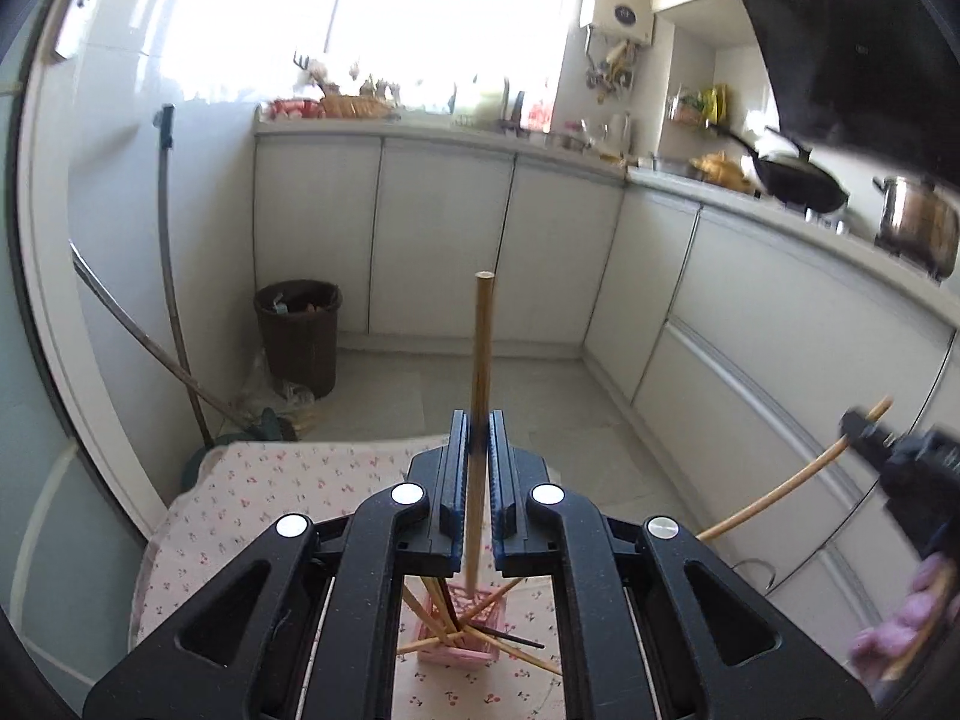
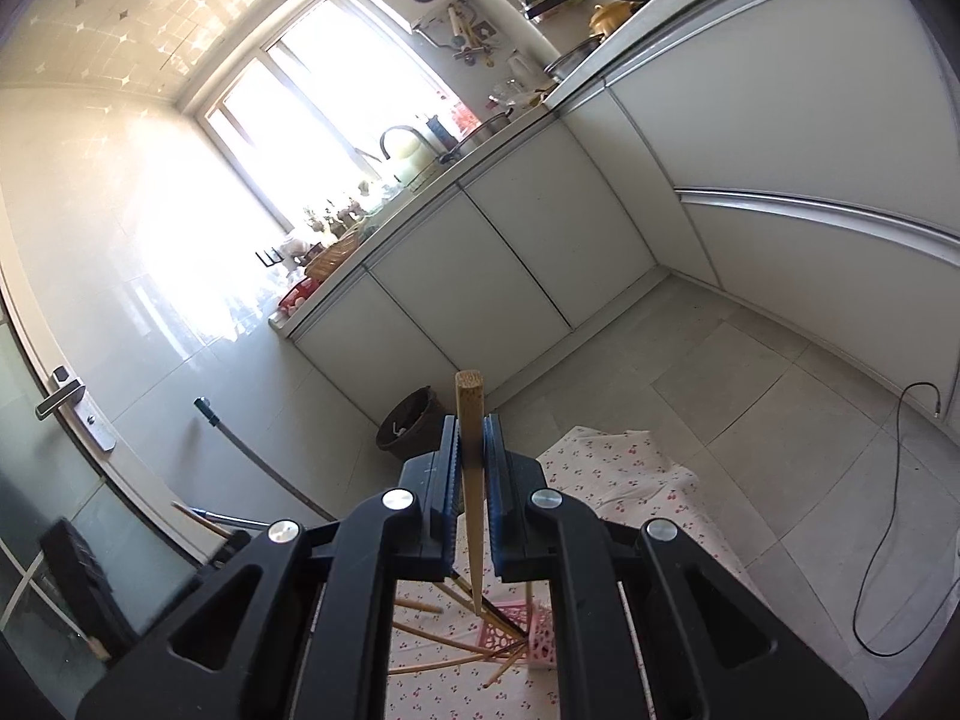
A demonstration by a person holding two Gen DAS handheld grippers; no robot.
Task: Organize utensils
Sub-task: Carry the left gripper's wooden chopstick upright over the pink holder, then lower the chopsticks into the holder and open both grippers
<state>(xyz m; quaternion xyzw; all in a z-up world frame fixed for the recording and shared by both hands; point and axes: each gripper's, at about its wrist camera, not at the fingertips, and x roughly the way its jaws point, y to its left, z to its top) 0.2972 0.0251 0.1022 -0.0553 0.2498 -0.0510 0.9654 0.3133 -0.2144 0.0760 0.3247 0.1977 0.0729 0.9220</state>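
Between my left gripper's [image 1: 479,438] blue pads, centre of the left wrist view, a round light-wood chopstick [image 1: 482,360] stands pinched, its blunt end up. My right gripper [image 2: 470,444] likewise clamps a square-ended bamboo chopstick [image 2: 469,420], tip pointing down.

Low in both views, the pink perforated plastic holder [image 1: 459,651] lies tipped on the cherry-print tablecloth [image 1: 252,492], with more chopsticks [image 2: 420,663] spilling out of it in a fan.

I judge this the carrying step: one stick in each gripper, lifted clear. Next I must bring both tips down into the holder's mouth, which calls for careful aim, as the holder is on its side and the crossed sticks crowd its opening.

At right in the left view, my right gripper and hand [image 1: 900,642] sit close; the sticks could clash.
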